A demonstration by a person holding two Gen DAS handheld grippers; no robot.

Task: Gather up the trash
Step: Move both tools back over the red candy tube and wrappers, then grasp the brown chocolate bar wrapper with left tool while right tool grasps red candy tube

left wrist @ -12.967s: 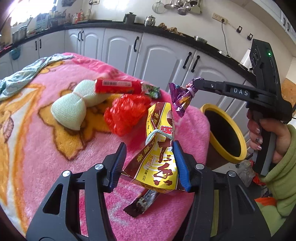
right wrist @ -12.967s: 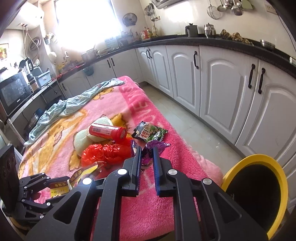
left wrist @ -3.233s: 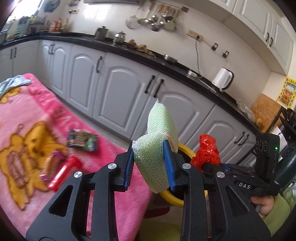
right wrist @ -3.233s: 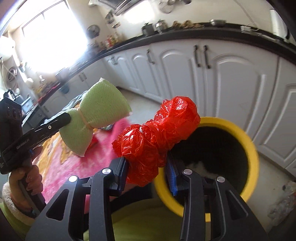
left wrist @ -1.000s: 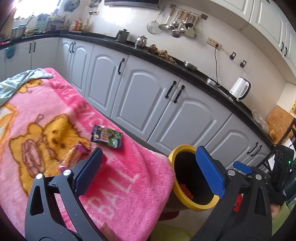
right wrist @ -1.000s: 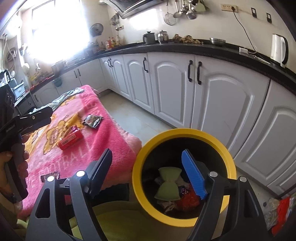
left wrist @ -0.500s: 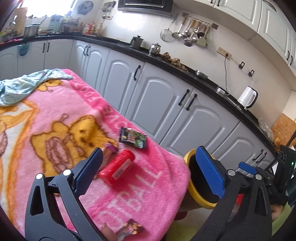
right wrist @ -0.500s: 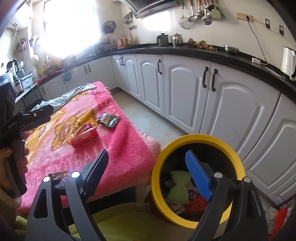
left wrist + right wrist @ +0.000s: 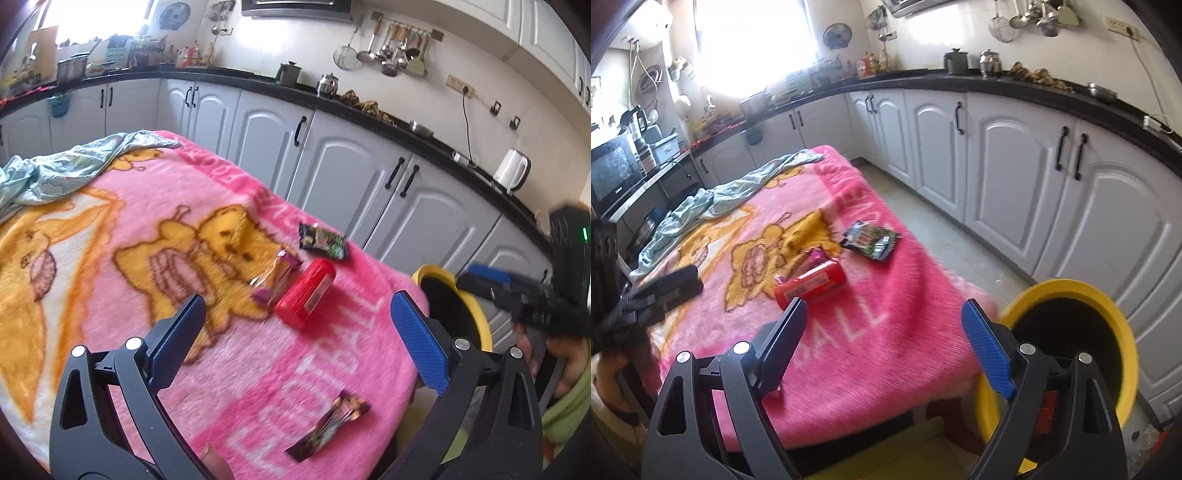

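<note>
1. Both tools are empty. The left gripper (image 9: 293, 334) has its jaws spread wide above the pink blanket (image 9: 155, 229), and the right gripper (image 9: 884, 339) is spread just as wide, with nothing between the pads of either.
2. Four pieces of trash lie on the blanket: a red cylindrical package (image 9: 306, 293), a small pink wrapper (image 9: 275, 275) touching its side, a dark green snack packet (image 9: 323, 242) a little farther toward the cabinets, and a dark brown wrapper (image 9: 328, 426) near the blanket's front edge.
3. The yellow-rimmed bin (image 9: 1071, 332) stands on the floor just beside the blanket's corner, on the right gripper's side. Its inside is dark here, so its contents cannot be made out.
4. Judging from this, the task is only partly done: four items are left to pick up and drop in the bin.
5. The red package and pink wrapper sit nearest between the left gripper's jaws, so they look like the likeliest next targets.
6. A crumpled pale blue cloth (image 9: 731, 195) lies at the far end; whether it counts as trash is unclear.
</note>
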